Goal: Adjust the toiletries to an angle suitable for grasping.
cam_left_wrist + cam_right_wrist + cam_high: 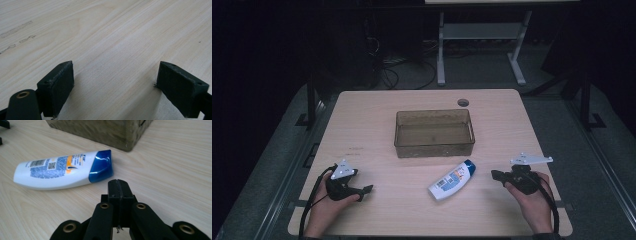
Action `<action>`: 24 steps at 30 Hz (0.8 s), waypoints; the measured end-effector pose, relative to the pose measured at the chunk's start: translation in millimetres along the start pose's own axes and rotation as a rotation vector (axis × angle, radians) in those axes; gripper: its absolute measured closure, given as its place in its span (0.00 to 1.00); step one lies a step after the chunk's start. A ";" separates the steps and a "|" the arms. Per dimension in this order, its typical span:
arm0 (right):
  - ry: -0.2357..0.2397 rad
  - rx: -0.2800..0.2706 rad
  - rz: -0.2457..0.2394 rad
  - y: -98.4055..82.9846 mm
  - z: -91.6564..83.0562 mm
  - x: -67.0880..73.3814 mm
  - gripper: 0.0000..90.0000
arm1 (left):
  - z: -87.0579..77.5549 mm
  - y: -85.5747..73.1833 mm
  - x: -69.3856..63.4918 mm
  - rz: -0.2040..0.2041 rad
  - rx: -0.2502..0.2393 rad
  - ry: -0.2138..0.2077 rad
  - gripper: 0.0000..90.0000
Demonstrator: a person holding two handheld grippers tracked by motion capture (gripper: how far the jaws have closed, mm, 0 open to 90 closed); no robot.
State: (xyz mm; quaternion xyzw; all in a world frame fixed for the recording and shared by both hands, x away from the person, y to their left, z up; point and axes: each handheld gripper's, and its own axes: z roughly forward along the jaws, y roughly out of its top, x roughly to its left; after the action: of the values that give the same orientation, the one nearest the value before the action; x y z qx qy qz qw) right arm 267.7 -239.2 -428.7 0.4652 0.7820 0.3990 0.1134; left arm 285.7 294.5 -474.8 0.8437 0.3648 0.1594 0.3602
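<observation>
Lying on its side just ahead of the right gripper (119, 185), pads pressed together on nothing: shampoo bottle (62, 170), blue cap (101, 166) nearest. Looking light, smooth, probably slippery; best pinching across the flat white body.

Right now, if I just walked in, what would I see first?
Probably the white bottle with its blue cap, lying on its side on the wooden table near the front. Just behind it sits a see-through brown box, mid-table. On either side a hand holds a black gripper: the left gripper has its fingers apart, the right gripper has them shut, pointing at the bottle.
</observation>
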 end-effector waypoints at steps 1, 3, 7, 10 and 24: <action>0.004 0.001 -0.002 1.2 1.1 1.3 1.00 | 0.0 0.0 0.0 0.000 0.000 0.000 0.15; 0.010 0.004 -0.004 2.5 2.1 2.4 1.00 | 0.0 0.0 0.1 0.000 0.000 -0.001 0.15; 0.032 0.002 -0.022 9.2 8.5 7.4 1.00 | 0.1 0.0 0.0 -0.001 -0.001 -0.001 0.15; 0.048 0.001 -0.027 13.5 12.8 10.6 1.00 | 0.2 0.1 0.1 -0.001 -0.001 -0.002 0.15; 0.116 0.005 -0.073 32.5 36.0 29.7 1.00 | 0.4 0.1 0.0 -0.002 -0.004 -0.001 0.15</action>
State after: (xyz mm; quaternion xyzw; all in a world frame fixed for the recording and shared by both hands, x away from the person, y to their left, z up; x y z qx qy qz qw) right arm 292.1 -188.2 -422.8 0.4127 0.8047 0.4189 0.0813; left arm 286.0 294.3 -475.0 0.8427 0.3651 0.1592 0.3623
